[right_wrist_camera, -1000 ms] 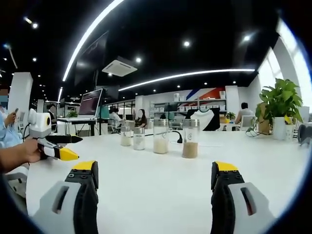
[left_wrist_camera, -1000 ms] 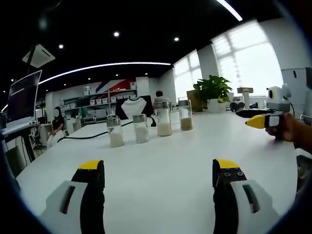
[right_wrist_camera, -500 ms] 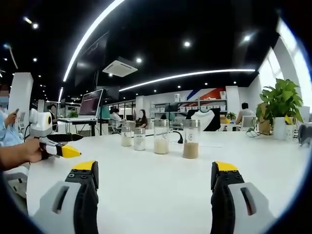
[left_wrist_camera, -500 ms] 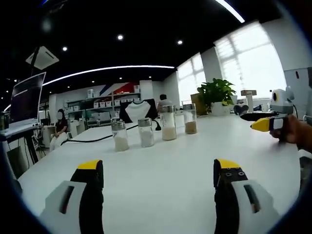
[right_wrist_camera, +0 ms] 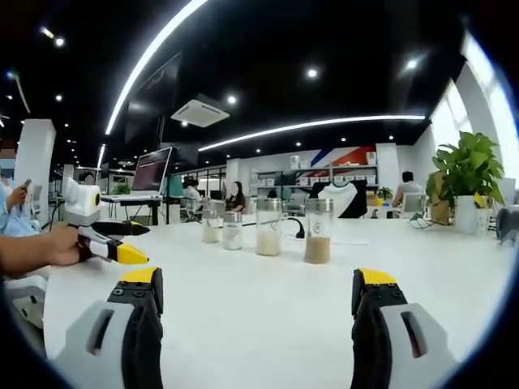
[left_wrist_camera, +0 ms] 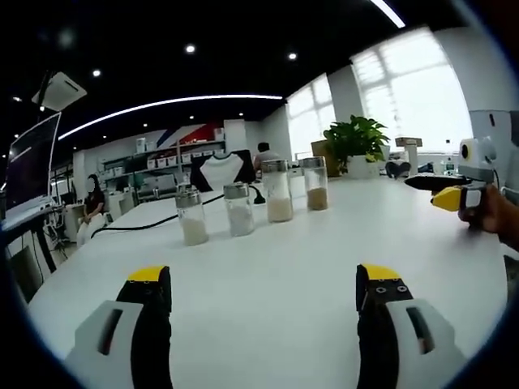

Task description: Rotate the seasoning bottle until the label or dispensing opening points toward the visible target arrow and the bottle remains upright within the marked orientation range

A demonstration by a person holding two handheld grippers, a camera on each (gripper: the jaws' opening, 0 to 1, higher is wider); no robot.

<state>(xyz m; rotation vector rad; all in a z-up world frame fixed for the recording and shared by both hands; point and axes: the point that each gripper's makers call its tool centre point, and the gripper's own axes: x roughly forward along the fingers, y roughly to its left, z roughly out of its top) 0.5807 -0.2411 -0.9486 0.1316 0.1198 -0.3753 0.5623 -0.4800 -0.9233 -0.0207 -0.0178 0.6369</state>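
Note:
Several glass seasoning bottles with metal caps stand upright in a row on the white table. In the left gripper view the light-powder bottle is nearest and the brown-powder bottle farthest. In the right gripper view the brown-powder bottle is nearest, with a taller white-powder bottle beside it. My left gripper is open, well short of the row, holding nothing. My right gripper is open too, also well back. The right gripper enters the left gripper view; the left gripper appears in the right gripper view, held by a hand.
A potted plant stands at the table's far end. A black cable runs across the table behind the bottles. A monitor and seated people are beyond the left side. Bare tabletop lies between both grippers and the bottles.
The left gripper's camera has shifted slightly, and in the right gripper view the left gripper has edged to the right. The bottles stand as before, and both grippers stay open.

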